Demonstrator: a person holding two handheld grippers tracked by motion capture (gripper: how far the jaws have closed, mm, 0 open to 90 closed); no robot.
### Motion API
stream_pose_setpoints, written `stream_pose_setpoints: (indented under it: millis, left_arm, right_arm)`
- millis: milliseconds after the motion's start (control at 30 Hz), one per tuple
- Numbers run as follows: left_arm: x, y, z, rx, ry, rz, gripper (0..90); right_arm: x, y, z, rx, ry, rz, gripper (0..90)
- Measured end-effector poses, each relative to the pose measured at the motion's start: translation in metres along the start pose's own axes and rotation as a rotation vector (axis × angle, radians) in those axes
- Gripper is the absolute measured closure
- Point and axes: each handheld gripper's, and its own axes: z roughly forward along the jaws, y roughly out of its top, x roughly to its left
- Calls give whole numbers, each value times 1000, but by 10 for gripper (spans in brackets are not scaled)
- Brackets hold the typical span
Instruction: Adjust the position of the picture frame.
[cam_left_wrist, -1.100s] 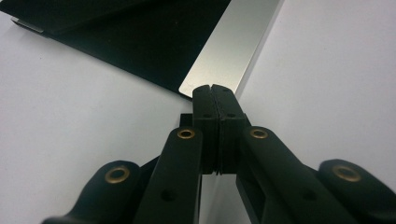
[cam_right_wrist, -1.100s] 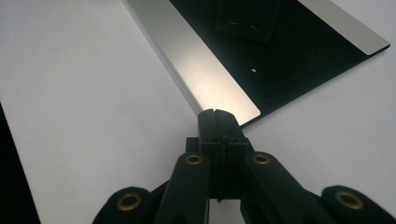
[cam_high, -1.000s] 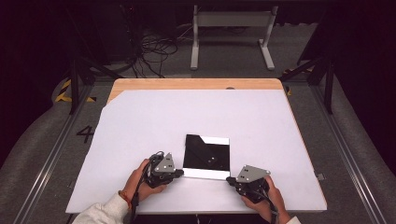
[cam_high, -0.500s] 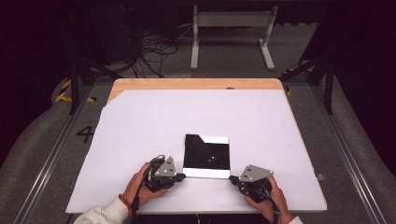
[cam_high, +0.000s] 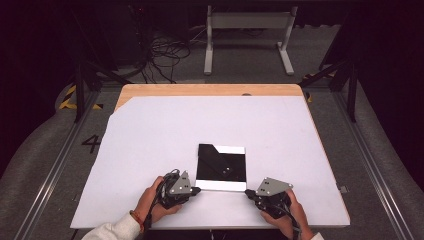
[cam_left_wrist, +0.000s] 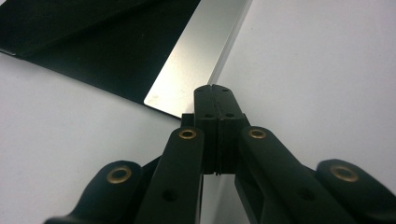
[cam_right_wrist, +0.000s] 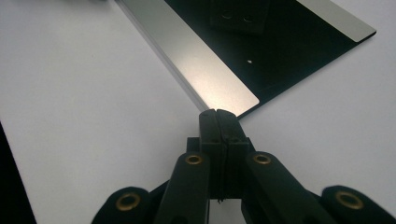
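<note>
Both grippers sat at the near corners of the flat black folder (cam_high: 220, 164), which lay on the white counter (cam_high: 150, 140) near the person's edge, about mid-width. The left gripper (cam_high: 196, 190) had its jaws fully closed with nothing between them, tips at the folder's near-left corner; in the left gripper view (cam_left_wrist: 215, 88) the tips met the silver strip's corner, though whether they actually touched it couldn't be told. The right gripper (cam_high: 248, 192) was likewise closed and empty, tips at the near-right corner, and in the right gripper view (cam_right_wrist: 217, 113) they sat right at the corner's edge. Risk, as a judgement: with jaws closed, neither gripper could pinch the thin sheet, so any push would just slide the folder away across the smooth counter or skew it if one side pushed harder. Getting under such a flat edge looked hard; tips could skate over the top or crease a corner. Looks: the folder was a thin, glossy black rectangle, lying flat, with a brushed silver band (cam_right_wrist: 205, 70) along its near edge and another silver strip along the far edge, and a cut corner at the far left. The surface reflected things faintly. A few small pale specks showed on the black. Counter otherwise bare around it.
</note>
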Motion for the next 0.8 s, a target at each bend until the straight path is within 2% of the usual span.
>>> stream_pose_setpoints:
  millis: [33, 133, 233, 400, 567, 667, 800]
  left_arm:
    - [0, 0, 1, -4, 0, -1, 898]
    - [1, 1, 2, -5, 7, -11, 899]
    - [1, 2, 3, -4, 19, -4, 899]
    - [3, 3, 4, -6, 27, -18, 899]
    - [10, 4, 7, -17, 15, -26, 899]
    - [12, 6, 9, -14, 31, -19, 900]
    - [17, 7, 12, -32, 27, -53, 900]
  right_arm:
    - [0, 0, 0, 2, -1, -7, 900]
    - [-3, 1, 4, -10, 11, 20, 900]
    - [0, 4, 5, -2, -13, -19, 900]
    - [-2, 4, 7, -10, -16, -15, 900]
    - [-3, 8, 11, -8, -36, -26, 900]
    - [-4, 11, 15, -6, -50, -26, 900]
    - [-8, 14, 18, -7, -60, -23, 900]
